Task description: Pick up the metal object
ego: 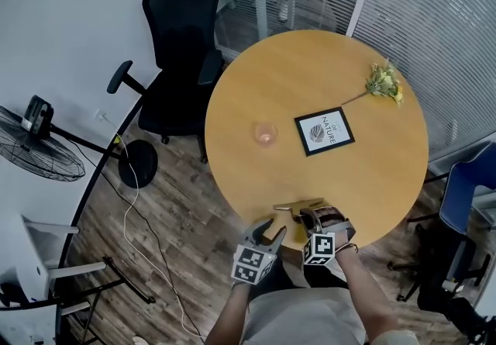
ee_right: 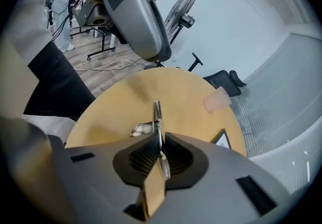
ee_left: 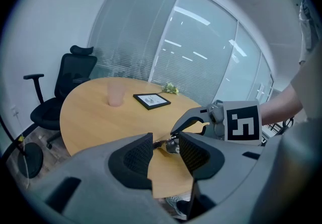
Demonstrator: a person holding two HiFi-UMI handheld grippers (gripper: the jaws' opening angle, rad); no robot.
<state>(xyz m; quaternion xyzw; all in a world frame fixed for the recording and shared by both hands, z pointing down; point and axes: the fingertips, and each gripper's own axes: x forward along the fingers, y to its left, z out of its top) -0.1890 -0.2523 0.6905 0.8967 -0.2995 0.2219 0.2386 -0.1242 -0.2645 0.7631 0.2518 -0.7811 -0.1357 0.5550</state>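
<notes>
Metal object (ego: pixel 298 204): thin, flat, at the near edge of the round wooden surface (ego: pixel 256 80). Right tongs (ego: pixel 311 217) clenched on it, piece edge-on between the pads. Left tongs (ego: pixel 273 229) released, empty, just beside at the rim. Pink cup (ego: pixel 266 133) and framed picture (ego: pixel 324 131) farther in.

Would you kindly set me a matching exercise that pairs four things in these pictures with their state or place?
Things:
1. right tool
2. left tool
3. pink cup
4. flowers

States or places:
A. open, gripping nothing
B. near the table rim, up and right of the framed picture in the head view
C. shut on the metal object
D. left of the framed picture in the head view

Pairs: 1-C; 2-A; 3-D; 4-B
</notes>
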